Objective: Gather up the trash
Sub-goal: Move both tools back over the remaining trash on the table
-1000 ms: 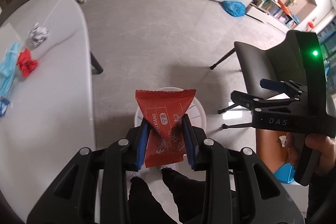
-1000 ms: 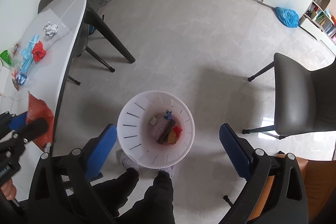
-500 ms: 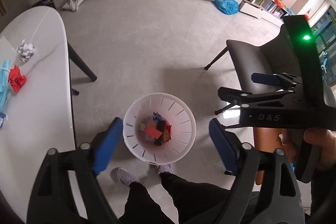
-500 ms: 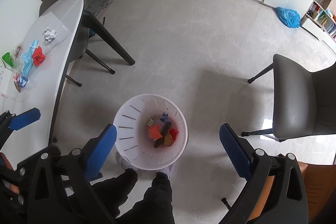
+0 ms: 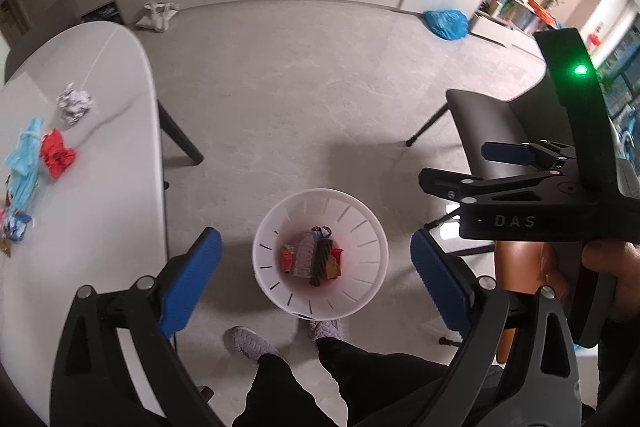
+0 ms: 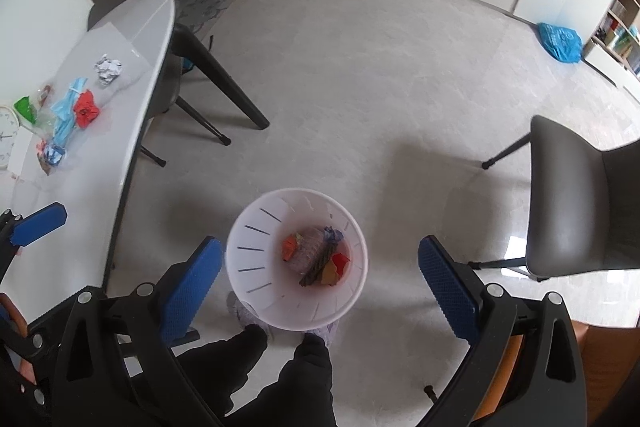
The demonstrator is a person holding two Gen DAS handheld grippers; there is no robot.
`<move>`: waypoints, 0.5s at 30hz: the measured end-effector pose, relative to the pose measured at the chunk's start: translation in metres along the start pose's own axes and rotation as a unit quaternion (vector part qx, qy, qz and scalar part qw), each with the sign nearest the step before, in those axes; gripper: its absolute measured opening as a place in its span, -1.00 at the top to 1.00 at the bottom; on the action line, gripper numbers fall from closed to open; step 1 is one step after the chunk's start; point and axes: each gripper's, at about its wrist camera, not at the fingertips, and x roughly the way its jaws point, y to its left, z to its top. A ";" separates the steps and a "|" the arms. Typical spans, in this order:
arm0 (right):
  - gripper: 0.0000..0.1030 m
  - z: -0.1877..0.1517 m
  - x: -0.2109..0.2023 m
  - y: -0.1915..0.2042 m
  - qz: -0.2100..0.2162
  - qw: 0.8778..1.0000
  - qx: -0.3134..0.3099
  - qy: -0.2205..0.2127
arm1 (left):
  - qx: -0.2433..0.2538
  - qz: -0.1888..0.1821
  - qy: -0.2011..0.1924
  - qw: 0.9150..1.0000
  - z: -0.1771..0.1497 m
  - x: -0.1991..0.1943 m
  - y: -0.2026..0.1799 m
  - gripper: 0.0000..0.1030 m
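I am holding the left gripper [image 5: 316, 269] above the white slotted bin [image 5: 320, 301] on the floor, its blue pads [image 5: 192, 275] spreading wider apart with nothing between them; the bin is sitting straight below the gap, and wrappers in red, orange and dark colours [image 5: 314, 259] are lying at its bottom. The right gripper [image 6: 320, 275] is hanging over the same bin [image 6: 256, 235], jaws standing wide and gripping nothing; a hand [image 5: 600, 275] is wrapping its handle at the right edge of the left view, a green light [image 5: 579, 69] glowing on its body. A person's dark trouser legs [image 6: 280, 379] and pale shoes [image 5: 250, 343] are standing just behind the bin.

More trash is waiting on the white table [image 6: 132, 39] to the left: a crumpled white-and-grey paper ball [image 6: 108, 67], a red scrap [image 6: 86, 109] touching a light-blue face mask [image 6: 66, 111], a green piece [image 6: 25, 107] and a small blue-patterned wrapper [image 6: 52, 153] nearer the table's near end; a round clock face [image 6: 7, 131] is showing at the far-left edge. A dark chair [image 6: 576, 211] is standing to the right of the bin, well apart from it; a blue bag [image 6: 559, 41] is lying on the floor by the shelving.
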 end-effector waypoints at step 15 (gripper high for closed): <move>-0.90 0.059 -0.001 0.146 0.093 0.983 -0.156 -0.020 | -0.222 0.130 -0.055 0.965 -0.045 -0.071 0.152 -0.79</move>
